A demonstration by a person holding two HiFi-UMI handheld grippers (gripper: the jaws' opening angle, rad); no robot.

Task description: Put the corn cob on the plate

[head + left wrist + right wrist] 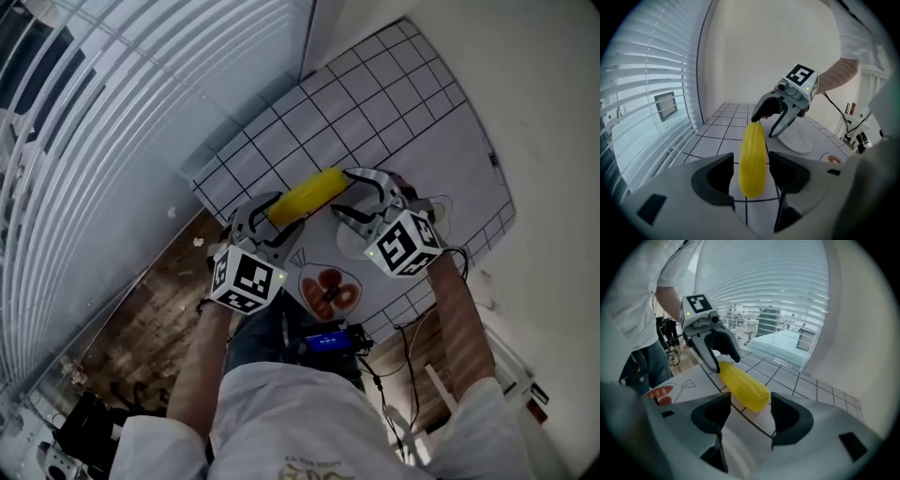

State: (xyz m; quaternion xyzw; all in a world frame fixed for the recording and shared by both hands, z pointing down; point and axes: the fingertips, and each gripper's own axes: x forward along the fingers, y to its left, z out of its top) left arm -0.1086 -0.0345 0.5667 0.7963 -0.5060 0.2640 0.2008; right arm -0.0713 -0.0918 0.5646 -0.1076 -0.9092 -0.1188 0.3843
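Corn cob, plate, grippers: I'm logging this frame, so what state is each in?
Corn cob: lying on the table, ungripped.
Plate: resting on the table, nothing seen on it.
Left gripper: open, around one cob end.
Right gripper: open, around the other end.

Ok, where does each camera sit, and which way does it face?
Head view: on the person's head, steeply down at the table; both forearms show.
Left gripper view: on the left gripper, along its open jaws at the corn cob; right gripper and plate beyond.
Right gripper view: on the right gripper, facing back at the left gripper and blinds.
Shared: the corn cob, seen from opposite ends.
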